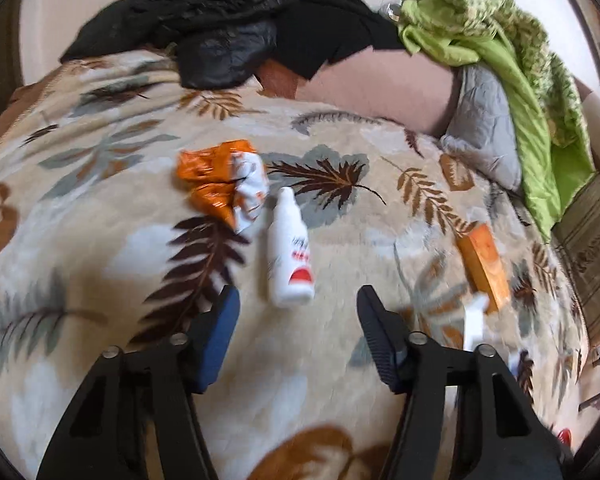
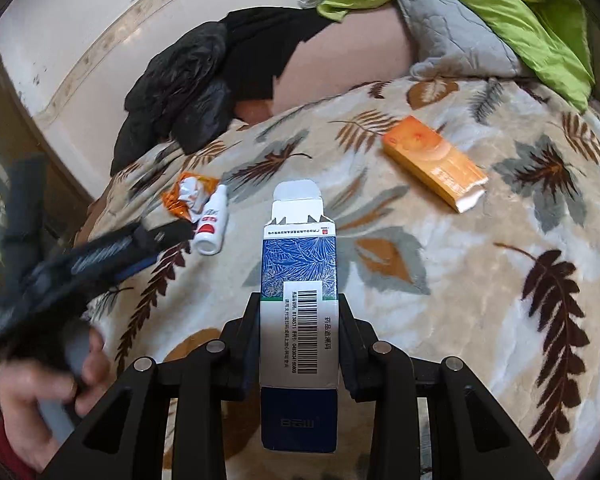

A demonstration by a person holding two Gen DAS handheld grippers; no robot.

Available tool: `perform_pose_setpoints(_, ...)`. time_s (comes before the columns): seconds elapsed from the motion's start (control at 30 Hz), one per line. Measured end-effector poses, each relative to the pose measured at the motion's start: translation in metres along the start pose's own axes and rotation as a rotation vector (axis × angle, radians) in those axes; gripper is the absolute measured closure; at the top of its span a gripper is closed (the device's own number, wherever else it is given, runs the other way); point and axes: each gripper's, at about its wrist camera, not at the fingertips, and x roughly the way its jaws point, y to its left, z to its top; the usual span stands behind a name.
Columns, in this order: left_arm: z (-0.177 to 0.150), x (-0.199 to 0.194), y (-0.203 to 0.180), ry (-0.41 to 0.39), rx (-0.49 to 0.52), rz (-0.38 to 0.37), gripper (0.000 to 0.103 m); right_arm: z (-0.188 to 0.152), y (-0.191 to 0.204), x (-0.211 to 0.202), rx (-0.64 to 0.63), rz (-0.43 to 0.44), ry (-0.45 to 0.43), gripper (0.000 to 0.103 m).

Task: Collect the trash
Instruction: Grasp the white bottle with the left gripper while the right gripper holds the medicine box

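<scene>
1. The step in hand is gathering the litter strewn over the leaf-patterned blanket [image 1: 100,240] on the bed; one piece is already secured, three lie loose
2. The right tool [image 2: 299,300] is clamped on a blue and white carton [image 2: 298,272], its pads pressing both long sides, the opened flap end pointing away from the camera above the blanket
3. The left tool [image 1: 298,300] is empty, its jaws standing about half apart, with the base of the white bottle [image 1: 289,252] just ahead of the gap but not between the pads
4. Just beside the bottle's cap lies a crumpled orange and white wrapper [image 1: 224,180], touching or nearly touching it; the orange box [image 1: 484,264] sits well apart, towards the green quilt [image 1: 520,80]
5. My judgement is that the next move calls for bringing the left tool forward so its pads straddle the bottle's body, then closing; the bottle is round and lies on soft plush, so it may roll or sink away from a shallow pinch
6. No bin shows plainly; the black plastic [image 1: 220,20] heaped at the far edge may be the trash bag, though I cannot tell
7. Writing: the carton carries a barcode with Chinese text, including 药品追溯码 beside it; the digits are too small to trust. The bottle's red label and the orange box's print are unreadable
</scene>
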Motion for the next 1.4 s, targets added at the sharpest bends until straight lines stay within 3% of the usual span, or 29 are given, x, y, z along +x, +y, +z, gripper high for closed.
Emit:
perform_pose_setpoints(0.13,0.013,0.036,-0.004,0.074,0.036,0.087,0.045,0.004,-0.007,0.002,0.024,0.005,0.001,0.067)
perform_pose_setpoints(0.23,0.014,0.056,0.001,0.095,0.037,0.116,0.052,0.006,-0.007,0.002,0.022,0.009,-0.001,0.067)
perform_pose_setpoints(0.3,0.011,0.053,0.001,0.065,0.067,0.136,0.068,0.005,-0.006,0.002,0.016,0.007,-0.003,0.067)
perform_pose_setpoints(0.33,0.009,0.051,0.002,0.060,0.071,0.130,0.072,0.005,-0.006,0.002,0.014,0.008,-0.003,0.067)
perform_pose_setpoints(0.53,-0.019,0.022,0.012,0.077,0.048,0.066,0.073,0.002,0.001,0.003,-0.027,0.002,0.010,0.067)
perform_pose_setpoints(0.8,-0.107,-0.056,0.013,0.141,0.053,-0.025,0.074,-0.022,0.020,-0.019,-0.116,0.019,0.017,0.067)
perform_pose_setpoints(0.9,-0.133,-0.081,0.019,0.157,0.021,-0.041,0.074,-0.037,0.022,-0.028,-0.126,0.032,0.045,0.067)
perform_pose_setpoints(1.03,-0.141,-0.080,0.016,0.159,0.038,-0.015,0.074,-0.052,0.017,-0.032,-0.109,0.032,0.084,0.067)
perform_pose_setpoints(1.2,-0.138,-0.073,0.010,0.115,0.070,0.005,0.074,-0.057,0.022,-0.036,-0.140,0.012,0.077,0.067)
perform_pose_setpoints(1.4,-0.149,-0.093,0.005,-0.053,0.103,0.025,0.074,-0.059,0.027,-0.037,-0.171,-0.001,0.044,0.067)
